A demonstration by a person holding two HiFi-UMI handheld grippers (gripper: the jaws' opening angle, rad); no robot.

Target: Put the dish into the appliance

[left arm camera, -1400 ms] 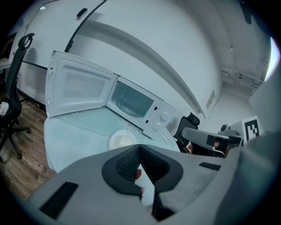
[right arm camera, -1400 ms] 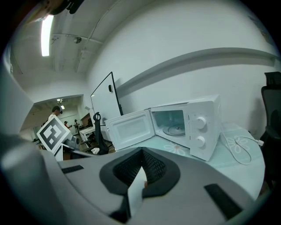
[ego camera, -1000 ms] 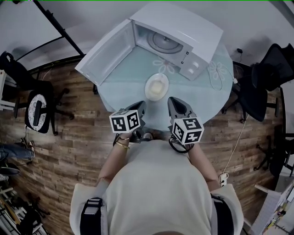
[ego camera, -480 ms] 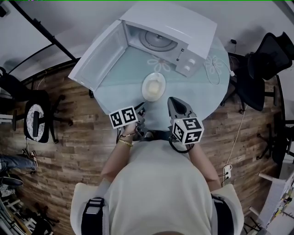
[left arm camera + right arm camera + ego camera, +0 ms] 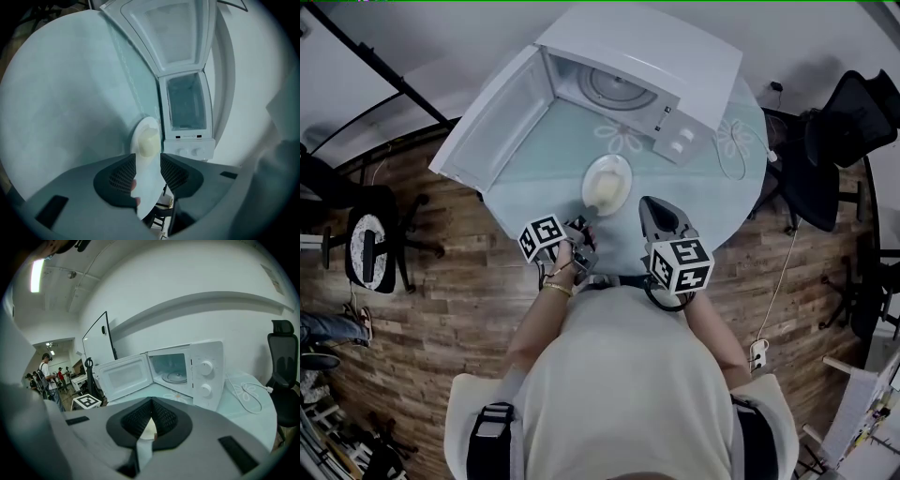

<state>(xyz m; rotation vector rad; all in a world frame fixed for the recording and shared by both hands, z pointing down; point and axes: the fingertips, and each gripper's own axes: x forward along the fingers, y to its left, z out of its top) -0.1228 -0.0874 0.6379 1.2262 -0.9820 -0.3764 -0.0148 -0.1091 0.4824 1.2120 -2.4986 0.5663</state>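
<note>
Left tool, jaws opening, straddles the rim of the dish, which lies lengthwise toward the microwave.

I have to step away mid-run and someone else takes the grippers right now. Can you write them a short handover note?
Left gripper: jaws opening, with the near rim of the dish between them, not clamped.
Right gripper: shut, empty, held near the table's front edge.
Dish: flat on the table, in front of the microwave.
Done: the door stands wide open and the left gripper is lined up on the rim.
Left: close on the dish, lift it, set it inside the microwave.
</note>
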